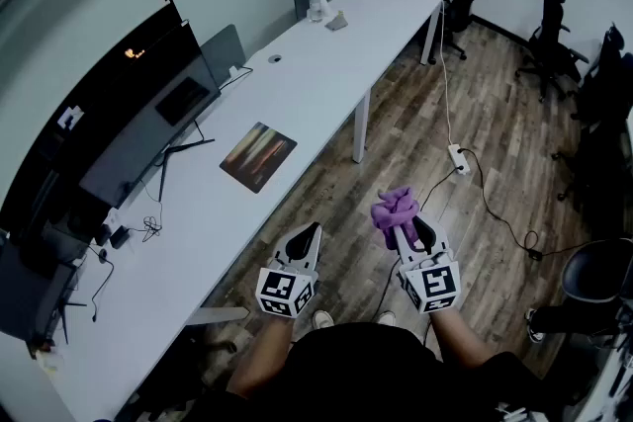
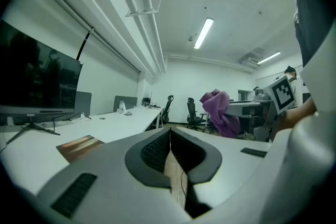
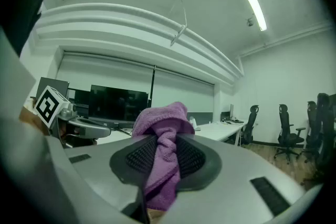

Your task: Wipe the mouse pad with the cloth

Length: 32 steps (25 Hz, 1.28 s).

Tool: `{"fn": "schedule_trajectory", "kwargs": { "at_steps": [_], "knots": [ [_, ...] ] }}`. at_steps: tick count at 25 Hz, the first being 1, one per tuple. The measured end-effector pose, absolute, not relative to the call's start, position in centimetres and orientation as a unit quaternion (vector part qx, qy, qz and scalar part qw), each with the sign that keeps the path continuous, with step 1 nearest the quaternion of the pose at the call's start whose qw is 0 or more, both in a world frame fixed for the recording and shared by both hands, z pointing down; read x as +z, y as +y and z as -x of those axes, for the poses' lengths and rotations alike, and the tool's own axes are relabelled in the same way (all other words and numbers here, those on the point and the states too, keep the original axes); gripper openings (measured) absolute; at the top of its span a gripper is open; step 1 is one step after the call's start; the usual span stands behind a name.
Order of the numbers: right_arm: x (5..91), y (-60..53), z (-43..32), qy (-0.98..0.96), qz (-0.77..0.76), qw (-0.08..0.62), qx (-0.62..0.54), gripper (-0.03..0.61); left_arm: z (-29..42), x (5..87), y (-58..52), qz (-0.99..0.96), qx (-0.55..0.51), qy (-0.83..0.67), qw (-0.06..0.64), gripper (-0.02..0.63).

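A dark mouse pad (image 1: 258,155) with an orange streaked print lies flat on the long white desk (image 1: 326,64), in front of the monitor; the left gripper view shows the mouse pad (image 2: 80,147) low at left. My right gripper (image 1: 404,230) is shut on a bunched purple cloth (image 1: 394,210), held over the wooden floor, well to the right of the desk. The cloth (image 3: 161,162) sticks up between the right jaws. My left gripper (image 1: 308,236) is shut with nothing in it, beside the desk's near edge. The cloth (image 2: 220,112) also shows at right in the left gripper view.
A large dark monitor (image 1: 148,119) stands on the desk behind the pad, with cables (image 1: 148,227) near it. A bottle (image 1: 316,5) sits farther along the desk. A power strip (image 1: 458,156) and its cord lie on the floor. Office chairs (image 1: 550,40) stand at right.
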State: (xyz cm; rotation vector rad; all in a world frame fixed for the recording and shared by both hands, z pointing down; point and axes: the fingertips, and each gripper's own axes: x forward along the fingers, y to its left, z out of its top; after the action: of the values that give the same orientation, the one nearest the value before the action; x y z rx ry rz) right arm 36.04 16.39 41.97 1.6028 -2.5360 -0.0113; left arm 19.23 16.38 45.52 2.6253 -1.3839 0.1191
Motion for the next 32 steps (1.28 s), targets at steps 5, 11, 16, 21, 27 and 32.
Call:
{"fn": "schedule_trajectory", "kwargs": {
  "at_steps": [5,11,16,21,27,32],
  "knots": [
    [42.3,16.3,-35.1,-0.842,-0.534,0.074,0.004,0.103,-18.8,45.7,16.4,-0.887,0.046,-0.451,0.087,0.021],
    [42.4,16.0,-33.7,-0.839,-0.538,0.073,0.005,0.104,-17.2,46.0,16.4,-0.887,0.045,-0.45,0.087,0.021],
    [42.4,15.9,-31.7,-0.839,-0.54,0.065,0.009,0.107,-14.9,46.4,16.4,-0.888,0.043,-0.448,0.091,0.021],
    [42.4,15.9,-29.9,-0.838,-0.54,0.074,0.007,0.106,-13.2,46.6,16.5,-0.891,0.043,-0.442,0.092,0.021],
    [42.3,15.7,-28.3,-0.836,-0.541,0.091,-0.002,0.106,-11.7,46.9,16.2,-0.892,0.045,-0.441,0.09,0.021],
    [43.0,15.1,-28.5,-0.836,-0.541,0.096,0.005,0.106,-11.6,46.8,15.1,-0.89,0.04,-0.445,0.09,0.021]
  ]
}}
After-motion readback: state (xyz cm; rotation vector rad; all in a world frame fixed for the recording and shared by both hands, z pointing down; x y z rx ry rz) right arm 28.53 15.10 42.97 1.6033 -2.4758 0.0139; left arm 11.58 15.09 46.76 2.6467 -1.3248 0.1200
